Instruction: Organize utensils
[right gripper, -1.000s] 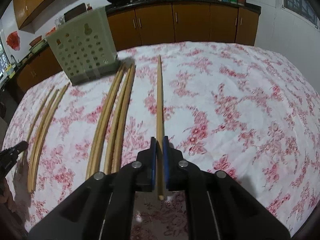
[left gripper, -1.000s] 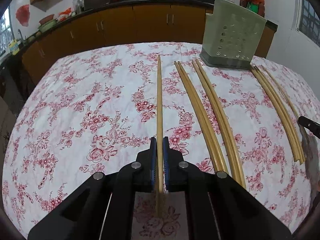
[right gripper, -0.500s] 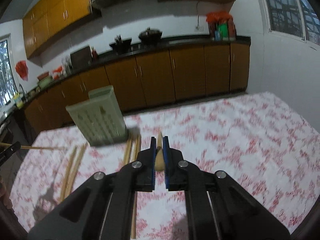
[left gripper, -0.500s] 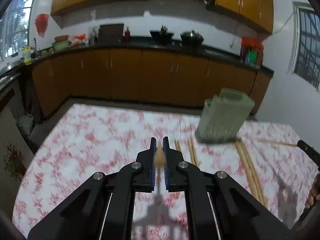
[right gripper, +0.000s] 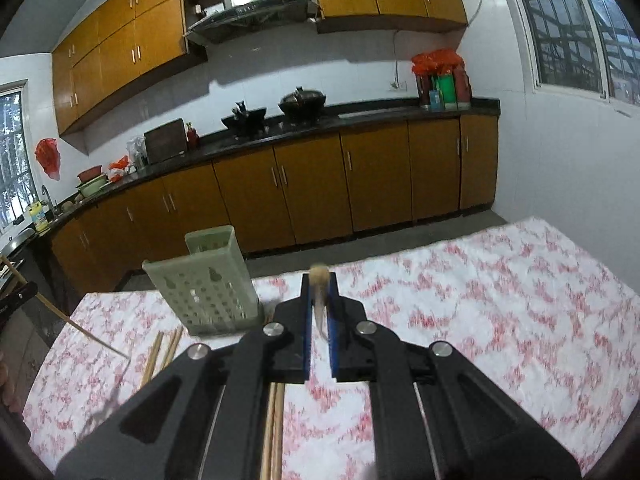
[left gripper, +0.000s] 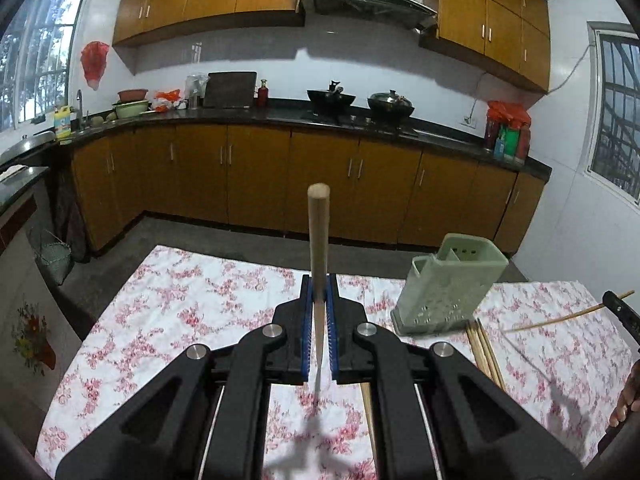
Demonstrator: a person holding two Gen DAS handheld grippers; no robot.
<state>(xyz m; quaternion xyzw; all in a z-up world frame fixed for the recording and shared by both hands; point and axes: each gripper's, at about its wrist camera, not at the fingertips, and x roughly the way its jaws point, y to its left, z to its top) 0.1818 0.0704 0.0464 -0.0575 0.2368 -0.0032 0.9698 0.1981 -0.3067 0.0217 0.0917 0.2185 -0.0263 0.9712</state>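
Both grippers are up off the flowered tablecloth (left gripper: 192,320) now, left gripper (left gripper: 319,300) and right gripper (right gripper: 319,304) each clamped tight on one chopstick (left gripper: 319,240), holder (left gripper: 448,284) ahead.

Each wrist camera sits close behind its own fingers, above the flowered table (left gripper: 168,304) and facing the kitchen counter (right gripper: 360,116) beyond them, both sharing the green holder (left gripper: 448,284), right of the left fingers, left of the right ones.
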